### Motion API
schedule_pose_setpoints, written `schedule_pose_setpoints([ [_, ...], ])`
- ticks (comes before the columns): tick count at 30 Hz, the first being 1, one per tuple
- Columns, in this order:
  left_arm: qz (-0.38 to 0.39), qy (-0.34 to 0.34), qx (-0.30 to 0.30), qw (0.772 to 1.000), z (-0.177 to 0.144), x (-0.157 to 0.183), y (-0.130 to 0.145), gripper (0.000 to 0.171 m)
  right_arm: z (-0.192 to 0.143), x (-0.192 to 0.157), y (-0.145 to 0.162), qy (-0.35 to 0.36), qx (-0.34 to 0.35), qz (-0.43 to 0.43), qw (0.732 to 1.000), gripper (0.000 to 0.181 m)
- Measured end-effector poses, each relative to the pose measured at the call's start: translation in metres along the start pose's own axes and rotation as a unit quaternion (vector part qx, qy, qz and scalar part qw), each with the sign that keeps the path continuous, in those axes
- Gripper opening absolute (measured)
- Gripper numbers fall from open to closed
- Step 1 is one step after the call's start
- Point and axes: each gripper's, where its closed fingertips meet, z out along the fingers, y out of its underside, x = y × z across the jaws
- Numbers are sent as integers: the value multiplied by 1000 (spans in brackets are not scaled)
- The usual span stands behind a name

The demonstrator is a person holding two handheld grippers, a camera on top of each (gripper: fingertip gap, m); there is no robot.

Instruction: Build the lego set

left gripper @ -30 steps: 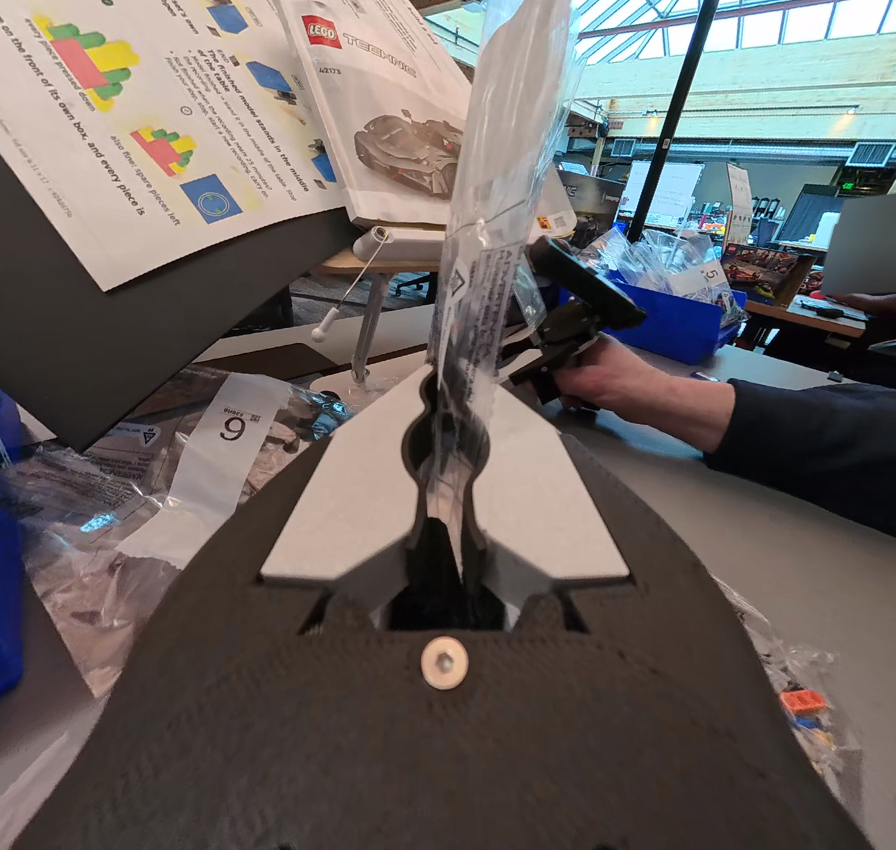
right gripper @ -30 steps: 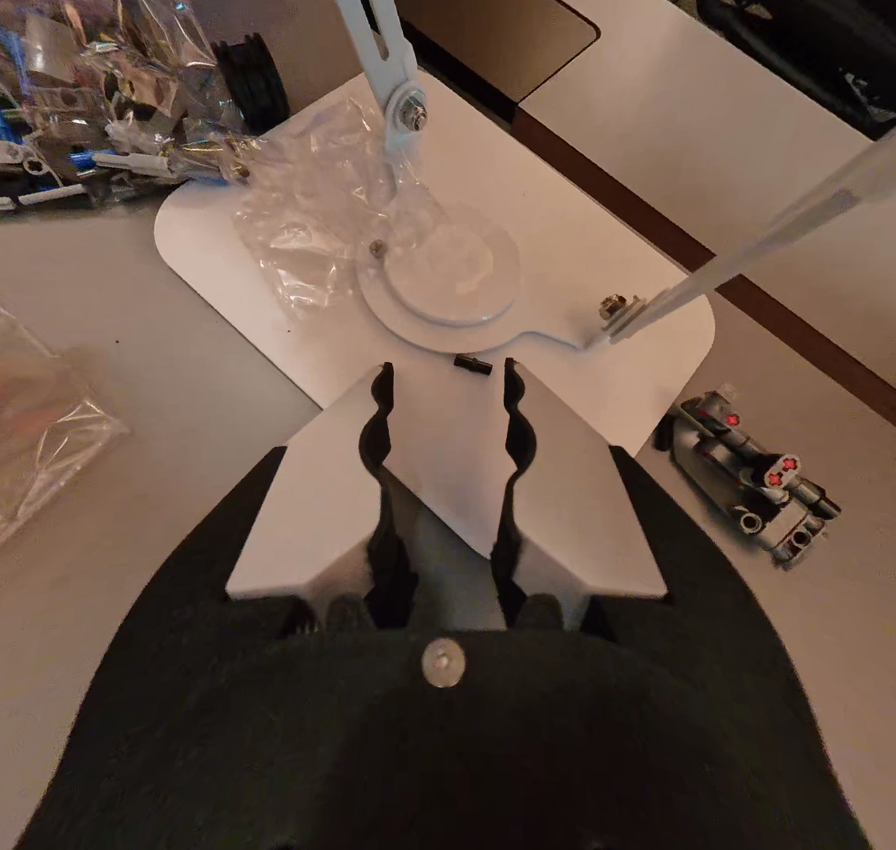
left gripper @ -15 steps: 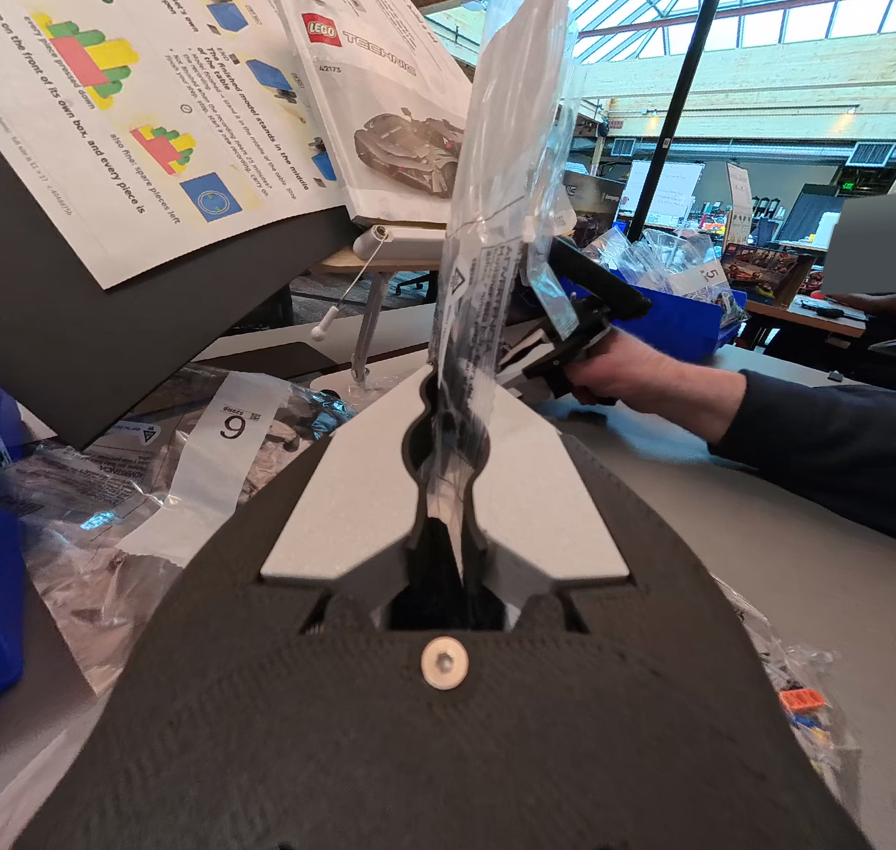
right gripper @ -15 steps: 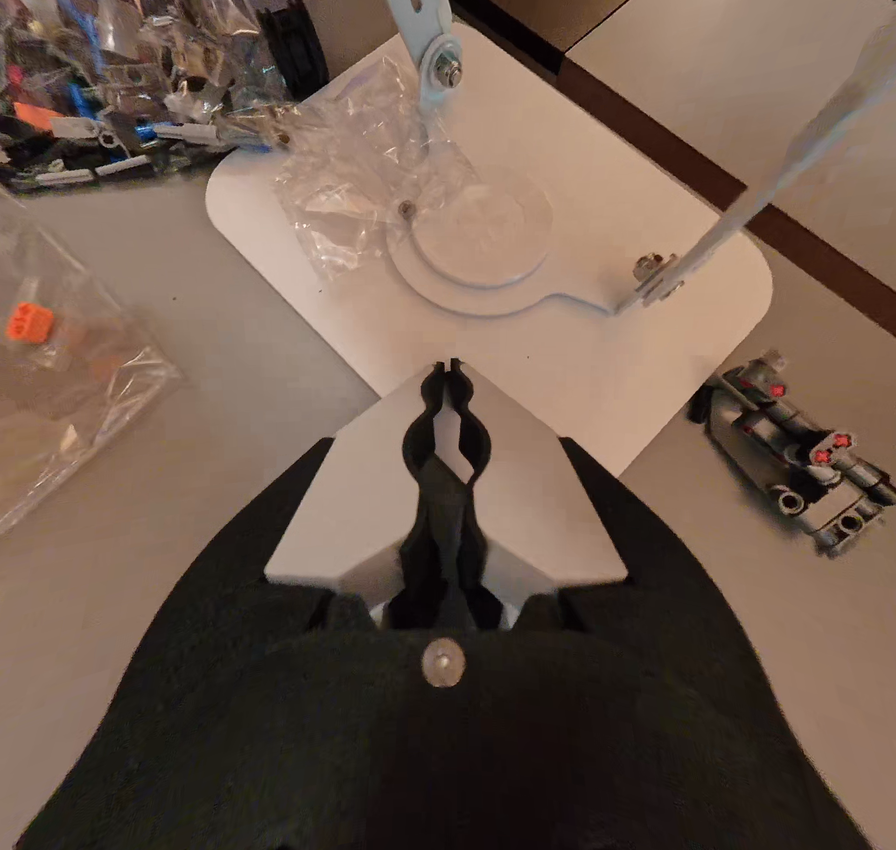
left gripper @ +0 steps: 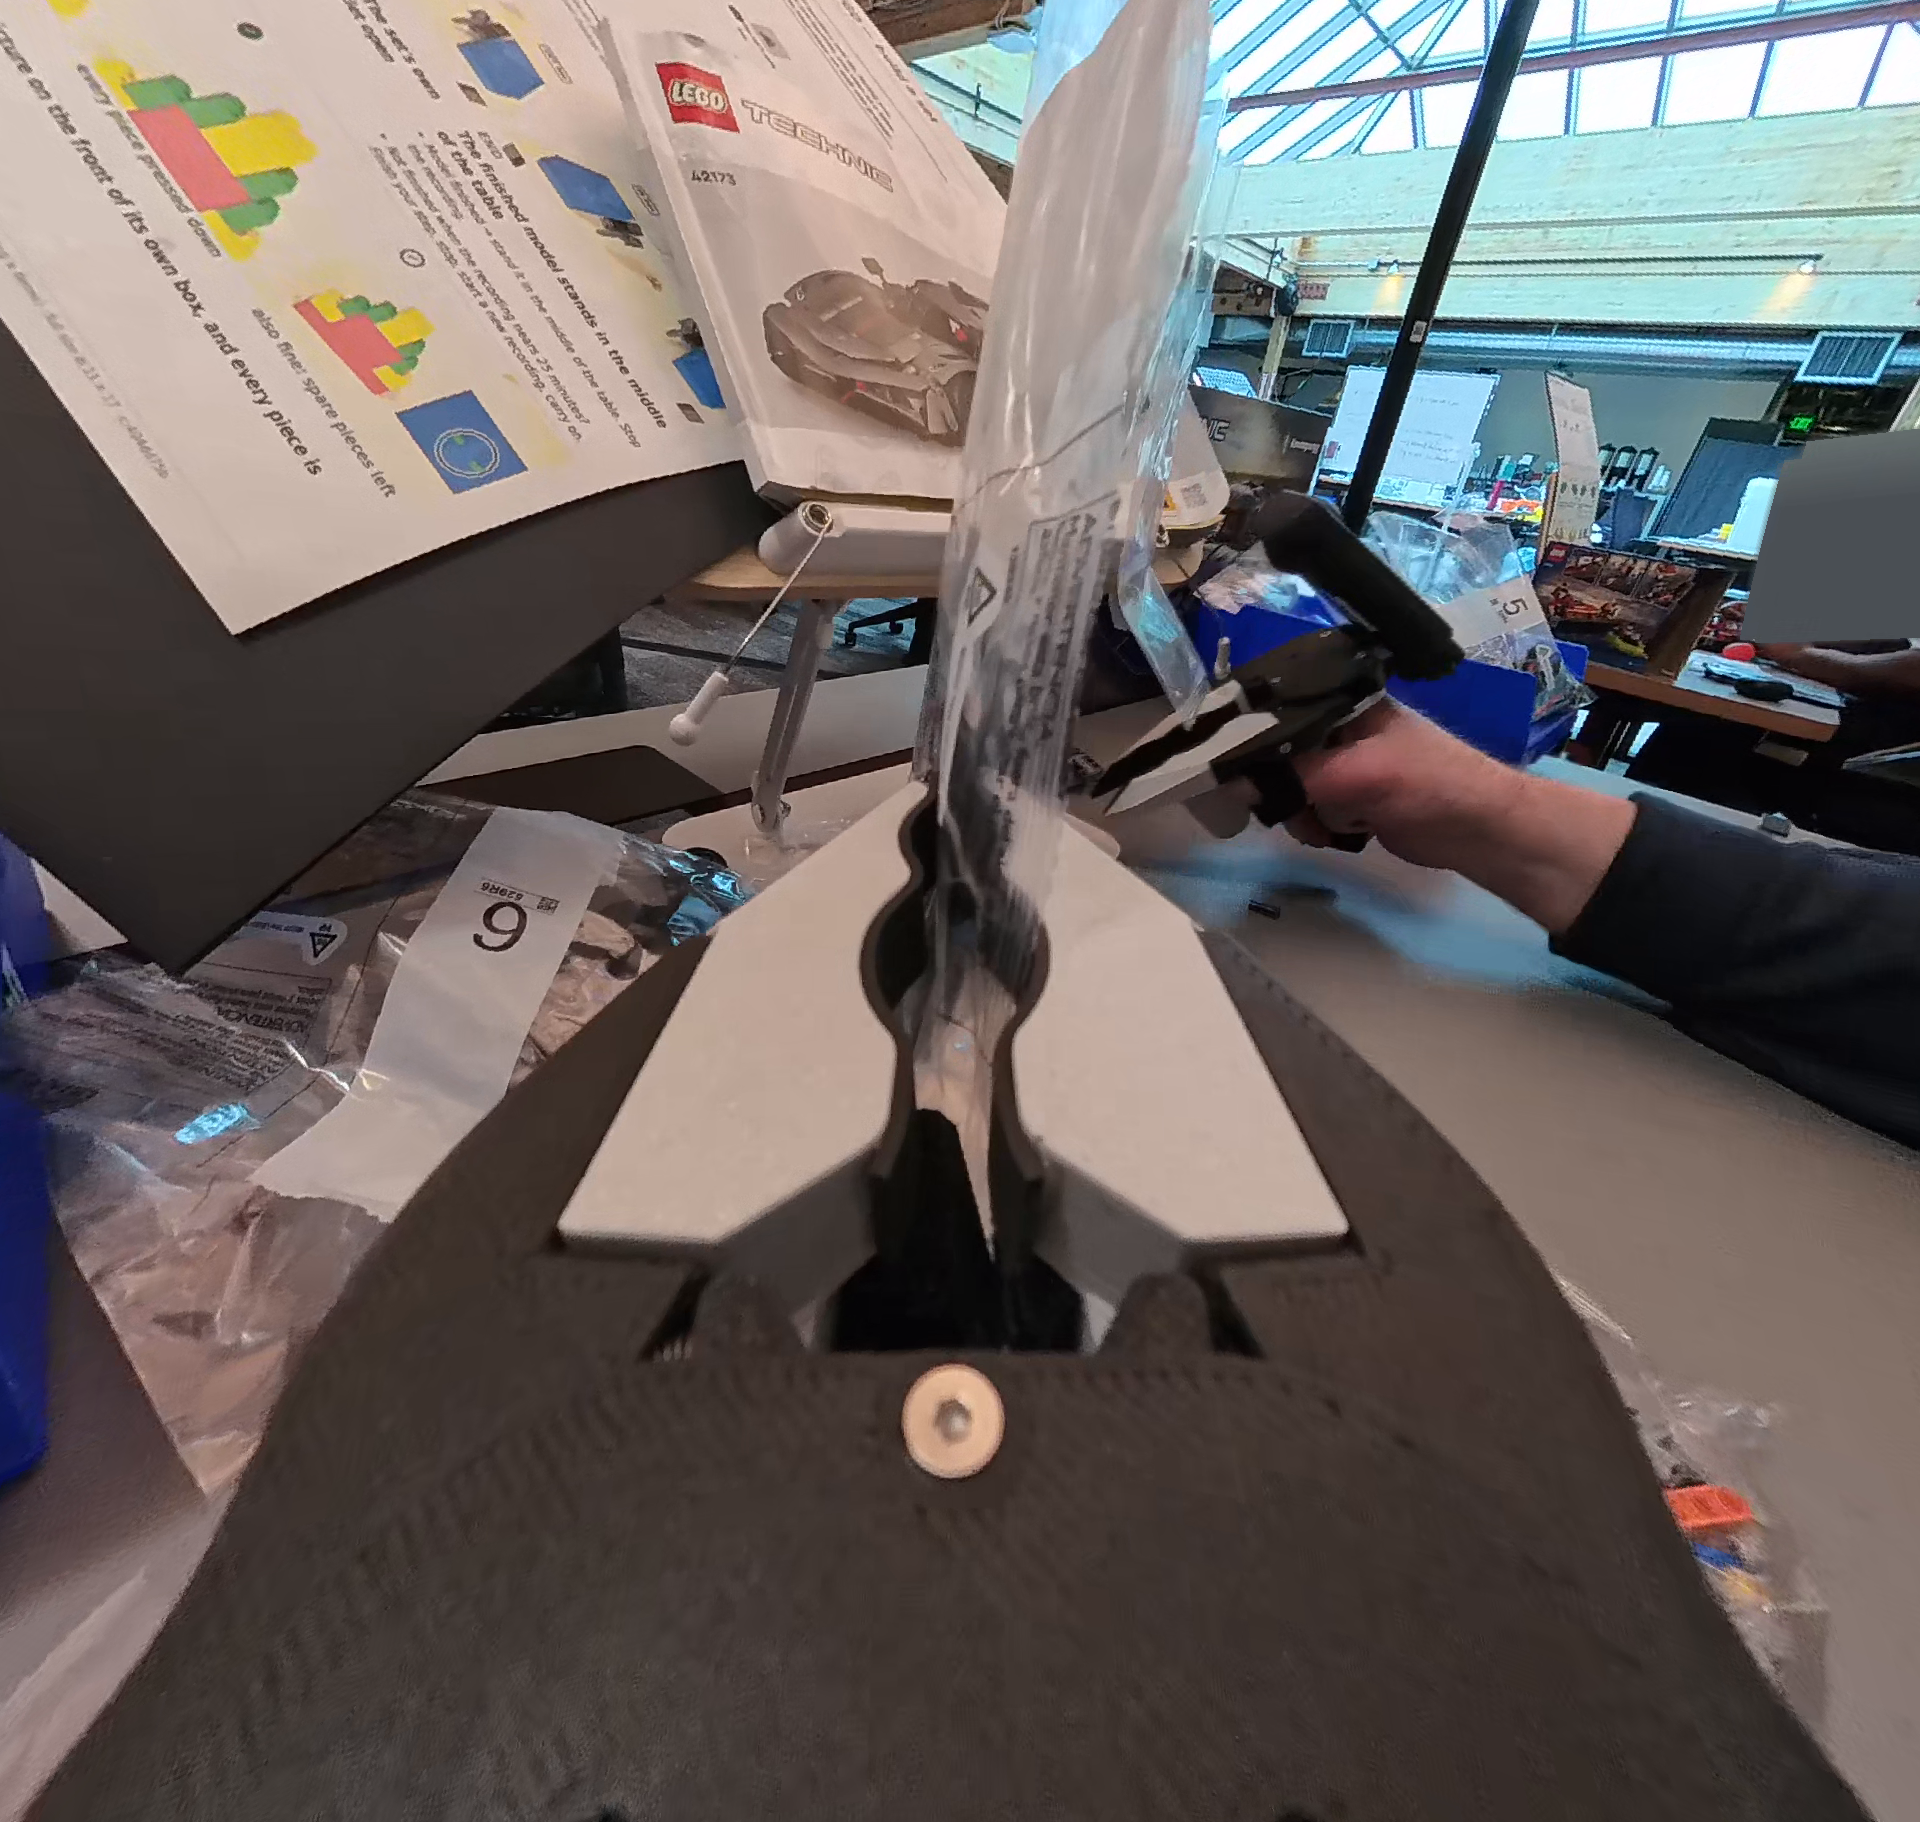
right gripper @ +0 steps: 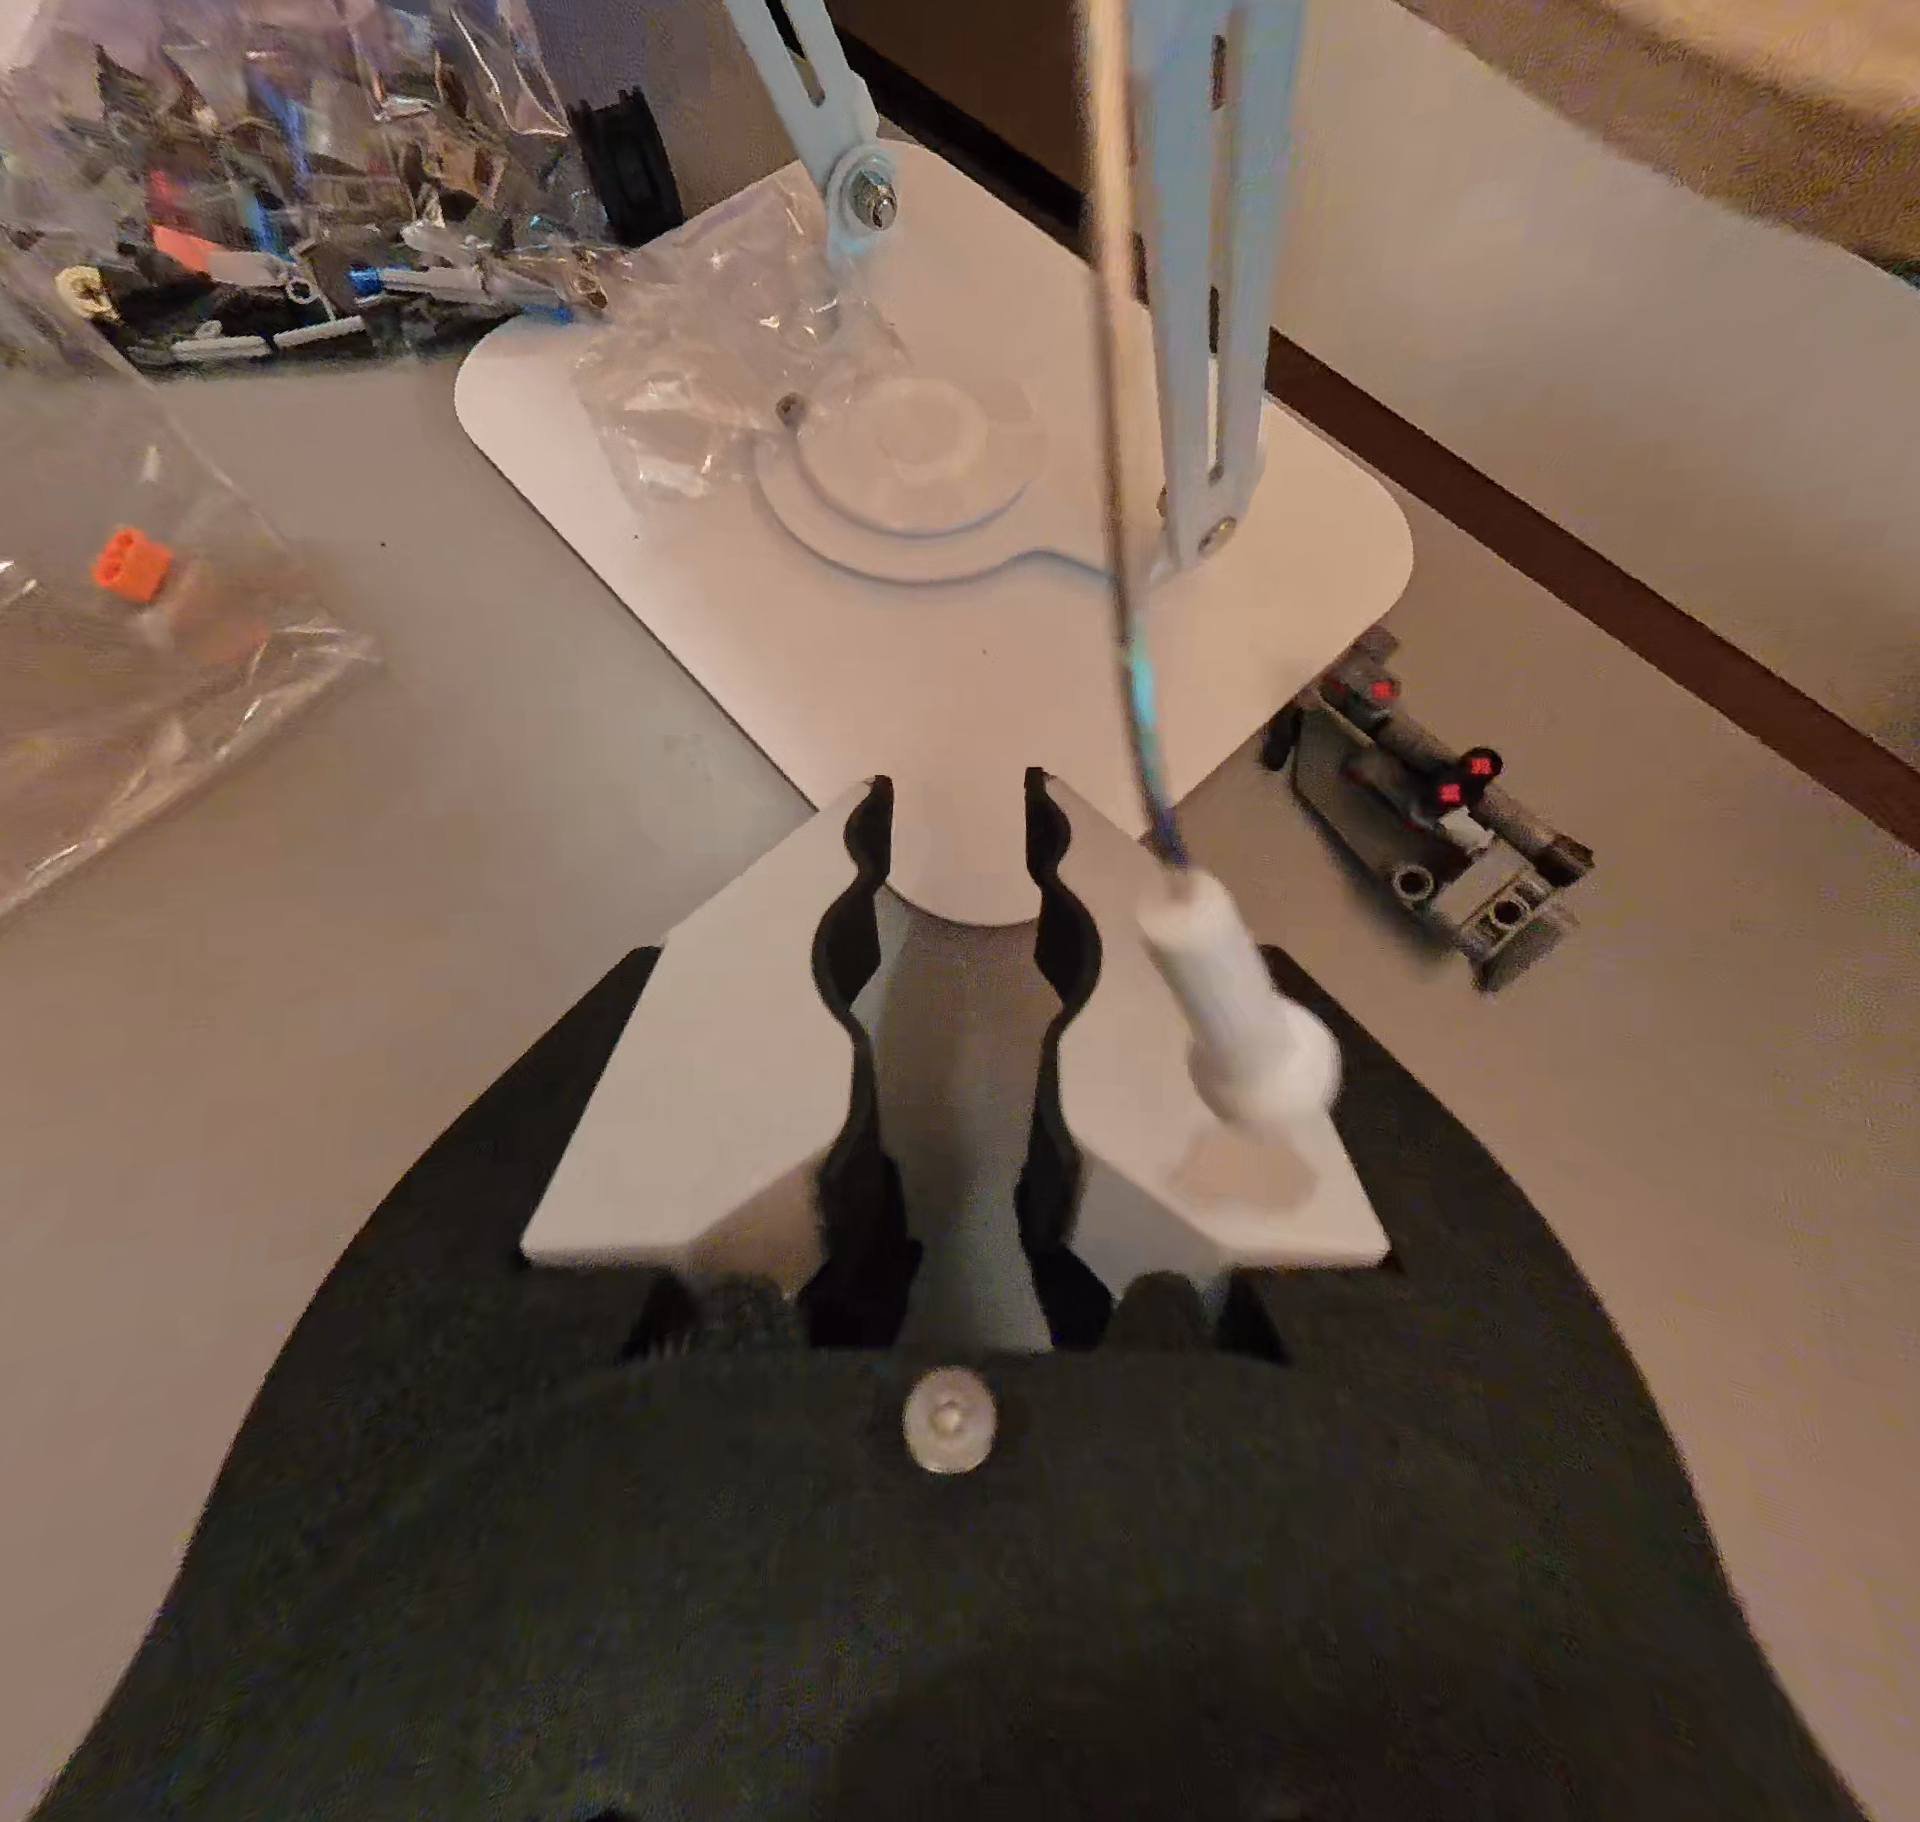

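Printed sheet (left gripper: 312,245), booklet (left gripper: 831,318) with logo, numbered white label (left gripper: 488,951), small print on clear bag (left gripper: 1049,609)

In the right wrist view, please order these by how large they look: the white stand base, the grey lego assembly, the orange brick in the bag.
1. white stand base, by far the largest.
2. grey lego assembly.
3. orange brick, clearly the smallest.
All three lie on the table at a similar depth, so the order seems reliable.
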Motion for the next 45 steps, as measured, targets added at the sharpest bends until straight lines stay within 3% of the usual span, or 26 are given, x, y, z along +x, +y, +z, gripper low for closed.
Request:
schedule_pose_setpoints([
  [7, 2, 6, -6, 1000, 3, 4, 2, 1, -48, -33, 47, -103, -78, -7, 992, 34],
  [13, 6, 9, -18, 1000, 6, 6, 9, 2, -49, -51, 76, -59, -148, -39, 986, 25],
  [14, 5, 8, -21, 1000, 7, 6, 10, 2, -48, -51, 74, -51, -144, -39, 988, 6],
  [15, 5, 8, -22, 1000, 7, 6, 11, 2, -47, -52, 74, -48, -147, -39, 987, 0],
  [18, 3, 10, -23, 1000, 8, 6, 12, 2, -50, -55, 76, -64, -150, -33, 986, 0],
  [23, 2, 21, -28, 999, 11, 11, 14, 2, -77, -60, 50, -95, -80, -13, 992, 0],
  [25, 3, 26, -32, 999, 12, 13, 16, 1, -86, -58, 55, -88, -98, -32, 991, 23],
  [29, 6, 32, -37, 999, 15, 18, 18, 2, -80, -54, 72, -96, -122, -14, 988, 26],
  [33, 5, 34, -40, 999, 15, 18, 20, 2, -64, -51, 88, -68, -158, -38, 984, 16],
  [35, 5, 34, -42, 999, 16, 18, 20, 2, -63, -57, 84, -83, -146, -38, 985, 0],
  [37, 4, 35, -42, 998, 16, 18, 21, 2, -67, -53, 84, -69, -152, -44, 985, 0],
  [40, 5, 40, -44, 998, 17, 20, 22, 1, -83, -62, 54, -87, -97, -41, 991, 0],
  [44, 6, 44, -51, 998, 19, 23, 25, 2, -111, -60, 33, -71, -87, -46, 993, 0],
  [45, 7, 45, -51, 998, 19, 23, 25, 2, -114, -61, 38, -73, -104, -43, 991, 13],
])
